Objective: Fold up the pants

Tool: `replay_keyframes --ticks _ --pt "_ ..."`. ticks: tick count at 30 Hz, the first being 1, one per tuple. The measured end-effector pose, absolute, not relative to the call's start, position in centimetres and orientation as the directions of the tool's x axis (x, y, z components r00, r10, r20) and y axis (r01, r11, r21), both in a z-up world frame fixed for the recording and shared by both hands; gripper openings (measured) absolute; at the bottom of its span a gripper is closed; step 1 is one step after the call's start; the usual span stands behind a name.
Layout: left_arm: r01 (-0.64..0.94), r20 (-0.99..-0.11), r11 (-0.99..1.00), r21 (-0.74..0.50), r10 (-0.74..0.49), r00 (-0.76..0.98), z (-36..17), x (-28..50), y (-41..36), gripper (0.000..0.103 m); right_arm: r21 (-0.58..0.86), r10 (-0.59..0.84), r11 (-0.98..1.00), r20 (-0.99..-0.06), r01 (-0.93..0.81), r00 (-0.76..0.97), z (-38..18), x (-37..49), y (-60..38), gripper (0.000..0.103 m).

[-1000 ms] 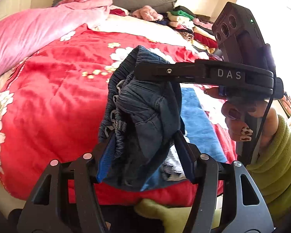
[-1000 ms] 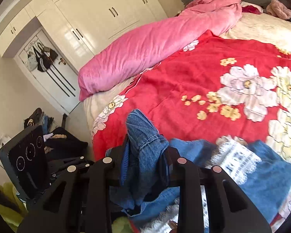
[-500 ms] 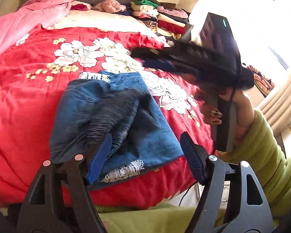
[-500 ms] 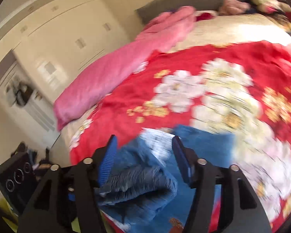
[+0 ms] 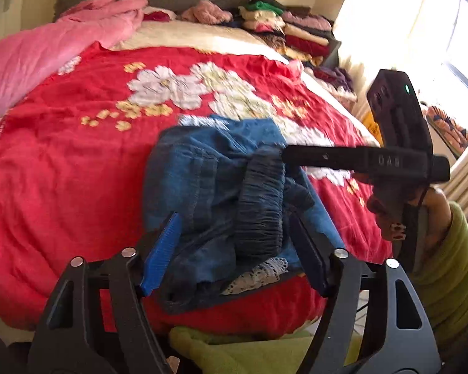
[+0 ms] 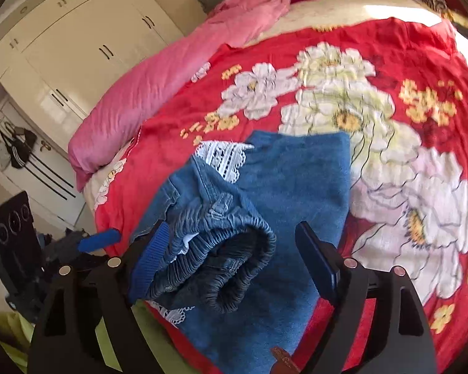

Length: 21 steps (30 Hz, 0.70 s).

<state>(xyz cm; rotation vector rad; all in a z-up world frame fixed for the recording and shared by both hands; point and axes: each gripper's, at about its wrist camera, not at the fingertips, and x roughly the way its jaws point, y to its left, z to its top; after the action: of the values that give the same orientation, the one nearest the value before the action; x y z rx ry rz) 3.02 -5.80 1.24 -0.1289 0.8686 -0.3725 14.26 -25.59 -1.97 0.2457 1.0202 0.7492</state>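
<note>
Both of my grippers stand wide, gripping nothing: my left gripper (image 5: 234,249) hovers at the near edge of the bed, my right gripper (image 6: 231,261) just over the elastic waistband (image 6: 234,249). Between them the blue denim pants (image 5: 209,187) lie bunched in a rough fold on the red floral blanket (image 5: 62,171) (white lace hem (image 6: 223,159) peeking out at the far side). Beyond, a pink quilt (image 5: 46,53) runs along the left; stacked clothes (image 5: 284,28) sit by the headboard.
</note>
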Motion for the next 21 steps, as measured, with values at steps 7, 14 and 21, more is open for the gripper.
replay_keyframes --ticks 7,14,21 --pt "0.330 -0.753 0.895 -0.300 -0.435 0.493 -0.7 3.6 -8.6 0.041 0.577 0.732 0.662 -0.635 -0.479 0.246 -2.5 15.3 -24.2 0.031" --pt "0.373 -0.773 0.883 -0.285 -0.442 0.455 -1.6 3.6 -9.9 0.047 0.433 0.598 0.777 -0.735 -0.457 0.320 -2.8 16.4 -24.0 0.049" --pt "0.369 -0.731 0.890 -0.268 -0.437 0.524 1.4 2.1 -7.9 0.079 0.408 0.592 0.798 -0.668 -0.444 0.451 0.0 13.8 -27.9 0.065"
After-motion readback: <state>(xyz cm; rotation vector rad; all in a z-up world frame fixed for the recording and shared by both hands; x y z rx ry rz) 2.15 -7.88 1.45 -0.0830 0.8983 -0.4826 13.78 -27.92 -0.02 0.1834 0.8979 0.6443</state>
